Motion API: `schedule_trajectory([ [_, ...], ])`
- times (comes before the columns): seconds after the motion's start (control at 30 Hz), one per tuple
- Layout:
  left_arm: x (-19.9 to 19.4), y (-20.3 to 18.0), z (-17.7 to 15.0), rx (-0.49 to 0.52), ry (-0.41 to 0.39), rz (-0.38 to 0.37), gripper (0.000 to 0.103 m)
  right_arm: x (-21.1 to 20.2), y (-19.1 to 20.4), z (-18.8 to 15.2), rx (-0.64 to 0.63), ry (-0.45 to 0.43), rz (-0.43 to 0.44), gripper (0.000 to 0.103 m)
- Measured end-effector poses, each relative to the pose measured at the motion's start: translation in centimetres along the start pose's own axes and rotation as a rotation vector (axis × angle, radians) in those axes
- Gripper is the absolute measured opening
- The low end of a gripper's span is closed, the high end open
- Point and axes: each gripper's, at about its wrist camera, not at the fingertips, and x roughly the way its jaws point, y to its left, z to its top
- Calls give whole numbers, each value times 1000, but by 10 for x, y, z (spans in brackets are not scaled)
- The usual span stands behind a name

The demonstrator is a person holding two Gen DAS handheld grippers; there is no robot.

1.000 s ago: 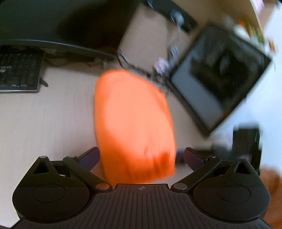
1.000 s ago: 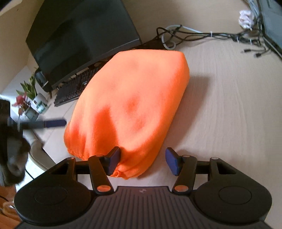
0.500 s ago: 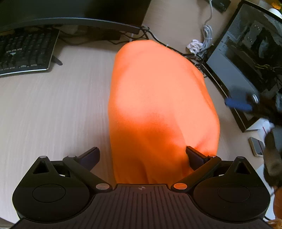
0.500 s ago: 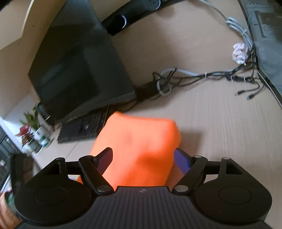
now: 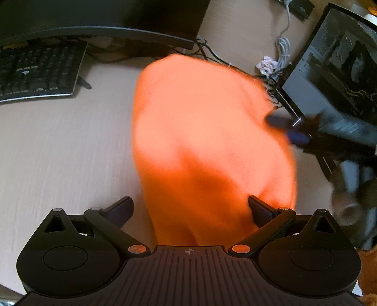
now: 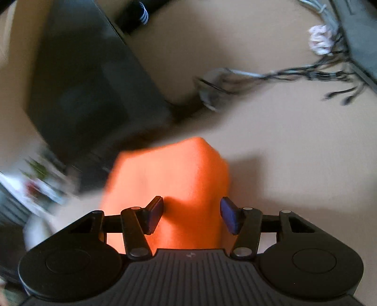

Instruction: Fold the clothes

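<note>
A folded orange fleece garment (image 5: 207, 141) lies on the pale wooden desk (image 5: 59, 146); it also shows in the right wrist view (image 6: 174, 179). My left gripper (image 5: 189, 210) is open wide over the garment's near end, its jaws apart on either side of the cloth. My right gripper (image 6: 191, 216) is open, with the garment's near end between its blue pads (image 6: 229, 217); I cannot tell if they touch the cloth. The right gripper also shows blurred at the garment's right edge in the left wrist view (image 5: 289, 130).
A keyboard (image 5: 37, 73) and a dark monitor (image 5: 99, 21) stand at the back left. A computer case (image 5: 334, 70), a tangle of cables (image 6: 294, 77) and a crumpled tissue (image 5: 267, 64) sit at the back right. Potted plants (image 6: 37, 169) blur at the left.
Both views shifted and are blurred by motion. The right gripper moved in onto the garment's right side, and its jaws have narrowed around the cloth's end. The left gripper stays open.
</note>
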Motion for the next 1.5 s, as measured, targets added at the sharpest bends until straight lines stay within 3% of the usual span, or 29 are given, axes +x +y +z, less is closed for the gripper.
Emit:
schedule_trajectory([
  [0.1, 1, 0, -1, -15, 21, -36, 103, 0, 10, -11, -107, 9, -87, 64],
  [0.17, -3, 4, -4, -51, 41, -107, 103, -4, 16, -14, -150, 1, -115, 65],
  [0.23, -6, 7, -8, -90, 65, -192, 103, -15, 11, -10, -90, -1, -26, 77],
  [0.27, -5, 7, -10, -95, 70, -200, 103, -18, 7, -10, -54, 3, 24, 87],
  [0.3, -4, 7, -13, -101, 75, -208, 103, -19, 3, -11, -33, 16, 57, 90],
  [0.37, 2, 7, -16, -118, 88, -221, 103, -19, -2, -14, -1, 44, 114, 90],
  [0.5, 11, 6, -16, -142, 106, -216, 103, -8, 9, -27, -56, 102, 116, 90],
  [0.7, -3, 15, -8, -115, 82, -270, 103, -9, 13, -29, -85, 68, 96, 90],
  [0.8, -23, 31, 15, -117, -18, -228, 103, -19, 21, -26, -155, 23, 58, 90],
  [0.93, -15, 36, 59, -137, -93, -111, 103, -21, 27, -26, -192, 41, 94, 90],
  [1.0, 8, 33, 79, -112, -82, -36, 103, -15, 29, -26, -191, 52, 95, 91],
  [1.13, 28, 38, 89, -82, -58, 5, 103, 7, 36, -16, -222, 44, -40, 90],
  [1.37, 11, 78, 95, -102, -106, 102, 103, 80, 79, 9, -306, 57, 163, 90],
  [1.5, -4, 110, 100, -141, -130, 168, 103, 115, 107, 20, -388, 52, 192, 90],
])
